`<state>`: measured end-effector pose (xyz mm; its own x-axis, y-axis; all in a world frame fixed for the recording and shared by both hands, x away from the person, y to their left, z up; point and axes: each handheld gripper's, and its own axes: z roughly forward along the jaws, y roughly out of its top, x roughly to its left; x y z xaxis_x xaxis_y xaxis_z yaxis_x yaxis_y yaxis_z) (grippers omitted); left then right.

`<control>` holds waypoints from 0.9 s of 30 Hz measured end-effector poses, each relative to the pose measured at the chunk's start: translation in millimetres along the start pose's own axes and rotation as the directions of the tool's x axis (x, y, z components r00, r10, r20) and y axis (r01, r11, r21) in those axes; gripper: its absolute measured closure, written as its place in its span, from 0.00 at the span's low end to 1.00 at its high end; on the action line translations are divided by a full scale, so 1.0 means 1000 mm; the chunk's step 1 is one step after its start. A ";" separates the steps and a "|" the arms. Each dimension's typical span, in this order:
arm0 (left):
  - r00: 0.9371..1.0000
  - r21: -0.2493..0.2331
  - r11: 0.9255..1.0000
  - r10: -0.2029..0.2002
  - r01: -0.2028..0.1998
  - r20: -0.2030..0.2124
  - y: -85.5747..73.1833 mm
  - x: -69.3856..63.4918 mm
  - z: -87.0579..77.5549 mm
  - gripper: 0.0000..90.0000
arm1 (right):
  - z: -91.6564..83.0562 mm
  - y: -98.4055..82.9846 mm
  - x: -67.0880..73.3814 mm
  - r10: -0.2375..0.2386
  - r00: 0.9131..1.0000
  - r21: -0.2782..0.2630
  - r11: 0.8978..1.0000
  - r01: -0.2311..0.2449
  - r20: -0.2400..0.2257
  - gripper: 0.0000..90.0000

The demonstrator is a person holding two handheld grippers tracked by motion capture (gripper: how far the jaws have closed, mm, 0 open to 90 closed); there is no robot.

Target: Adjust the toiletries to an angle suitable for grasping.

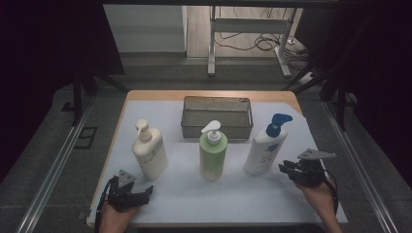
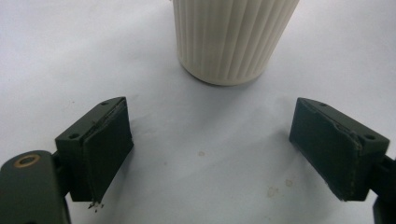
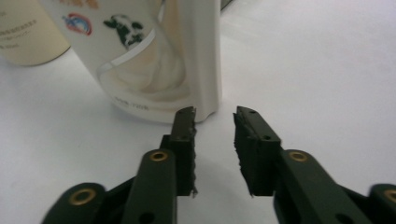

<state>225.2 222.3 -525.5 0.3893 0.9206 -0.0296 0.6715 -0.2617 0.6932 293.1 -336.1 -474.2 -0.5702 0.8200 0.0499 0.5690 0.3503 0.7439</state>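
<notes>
Three pump bottles stand in a row on the white sheet: a cream one [image 1: 150, 155] at left, a green one [image 1: 213, 155] in the middle, and a white one with a blue pump [image 1: 265, 150] at right. My left gripper [image 1: 145, 191] rests low in front of the cream bottle [image 2: 231, 42], and in the left gripper view it [image 2: 215, 149] is wide open and empty. My right gripper [image 1: 284, 168] sits just right of the white bottle's base [image 3: 163, 56]. In its own view it [image 3: 215, 116] shows a narrow gap between the jaws, with nothing in it.
A grey wire-mesh basket [image 1: 217, 130] stands behind the bottles at the table's far middle. Another pale bottle [image 3: 28, 37] shows behind the white one in the right gripper view. Metal rails run along both sides of the table, and a desk frame stands beyond it.
</notes>
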 end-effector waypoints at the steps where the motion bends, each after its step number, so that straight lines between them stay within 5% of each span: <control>1: 1.000 0.000 1.000 0.000 0.000 0.000 0.000 0.000 0.000 0.14 | 0.000 0.000 0.000 0.000 1.000 0.000 1.000 0.000 0.000 0.80; 8: 1.000 0.000 1.000 0.000 0.000 0.000 0.000 0.000 0.000 0.14 | 0.007 0.009 -0.009 0.013 1.000 -0.018 1.000 -0.013 -0.018 0.97; 27: 1.000 0.000 1.000 0.004 -0.004 0.001 0.000 0.000 0.000 0.14 | 0.039 0.029 -0.025 0.011 0.998 -0.014 1.000 -0.012 -0.056 0.96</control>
<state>225.3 222.7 -525.5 0.3921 0.9195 -0.0277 0.6702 -0.2649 0.6933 346.9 -328.3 -479.6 -0.5961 0.7972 0.0959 0.5676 0.3339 0.7526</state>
